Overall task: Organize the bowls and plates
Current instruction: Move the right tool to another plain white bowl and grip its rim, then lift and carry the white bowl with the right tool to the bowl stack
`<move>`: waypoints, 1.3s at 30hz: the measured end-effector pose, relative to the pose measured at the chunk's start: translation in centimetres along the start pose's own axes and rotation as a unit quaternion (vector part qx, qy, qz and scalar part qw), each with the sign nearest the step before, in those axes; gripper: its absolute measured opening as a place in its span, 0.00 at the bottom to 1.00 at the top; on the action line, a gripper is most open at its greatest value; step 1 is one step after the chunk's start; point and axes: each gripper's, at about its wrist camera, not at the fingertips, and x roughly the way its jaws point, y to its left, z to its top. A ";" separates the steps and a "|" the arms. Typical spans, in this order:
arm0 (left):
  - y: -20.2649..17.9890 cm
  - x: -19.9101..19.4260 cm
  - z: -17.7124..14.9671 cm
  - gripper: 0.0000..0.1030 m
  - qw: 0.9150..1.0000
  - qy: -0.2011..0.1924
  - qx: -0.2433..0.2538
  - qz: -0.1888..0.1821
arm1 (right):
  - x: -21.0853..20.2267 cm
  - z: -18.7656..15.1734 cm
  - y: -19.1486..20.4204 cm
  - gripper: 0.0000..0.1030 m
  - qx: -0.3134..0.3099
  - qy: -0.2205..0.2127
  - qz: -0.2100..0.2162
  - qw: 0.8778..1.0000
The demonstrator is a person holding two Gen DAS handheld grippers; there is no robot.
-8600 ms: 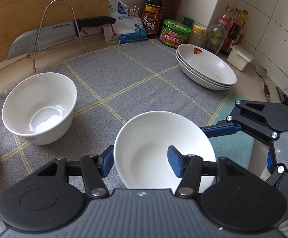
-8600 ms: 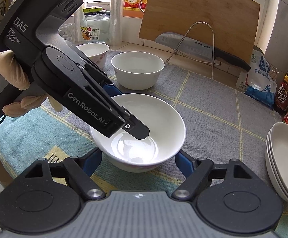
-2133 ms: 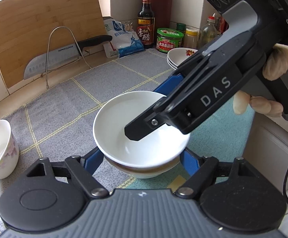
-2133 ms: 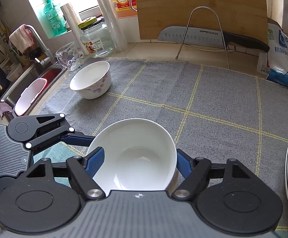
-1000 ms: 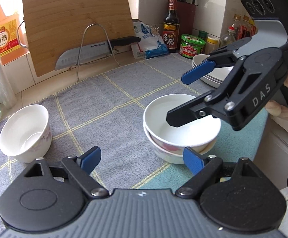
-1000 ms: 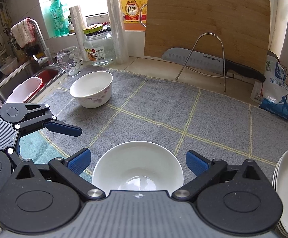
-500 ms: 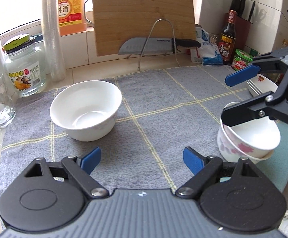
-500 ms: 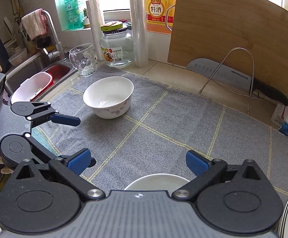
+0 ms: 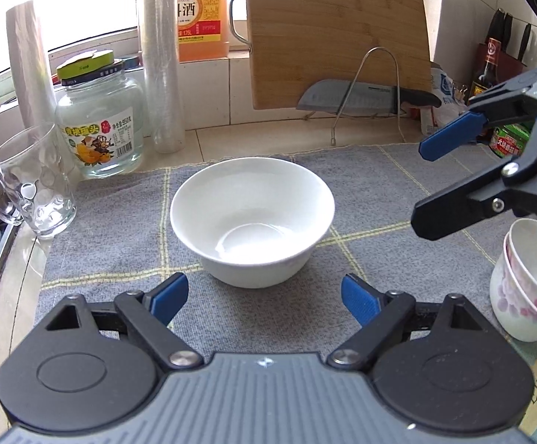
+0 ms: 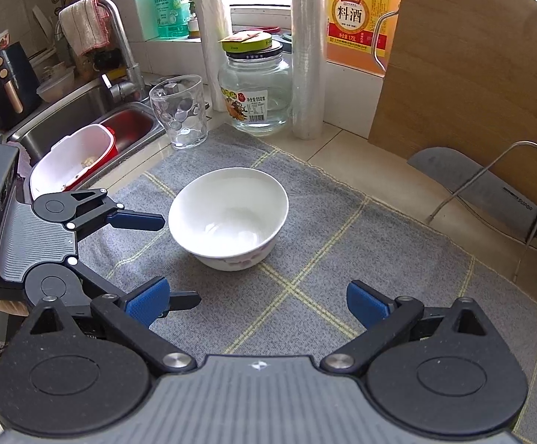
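White bowl (image 9: 252, 220) set on grey checked mat (image 9: 361, 199), framed by spread left gripper (image 9: 264, 296), nothing held, right gripper (image 9: 422, 185) spread at right, two stacked bowls (image 9: 527, 281) seen beneath it, glass mug (image 9: 31, 181) at left.

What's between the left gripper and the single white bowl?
Nothing: in the left wrist view only bare grey mat lies between the left gripper and the bowl.

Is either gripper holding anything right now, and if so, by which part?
Nothing is held. The left gripper and right gripper are both open, short of the white bowl.

Left hand-held gripper (image 9: 264, 296) and right hand-held gripper (image 10: 257, 303) gape, empty.
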 end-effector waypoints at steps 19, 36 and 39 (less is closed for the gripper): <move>1.4 2.4 0.8 0.87 1.000 -0.018 -0.007 -0.012 | 6.8 5.2 -0.7 0.99 -0.032 0.039 0.041 0.998; 1.4 2.4 0.8 0.87 0.999 -0.036 0.007 -0.017 | 9.8 6.5 -0.7 0.84 -0.038 0.057 0.065 0.996; 1.4 2.5 0.8 0.87 0.999 -0.037 0.010 -0.016 | 10.1 6.7 -0.7 0.82 -0.036 0.059 0.071 0.995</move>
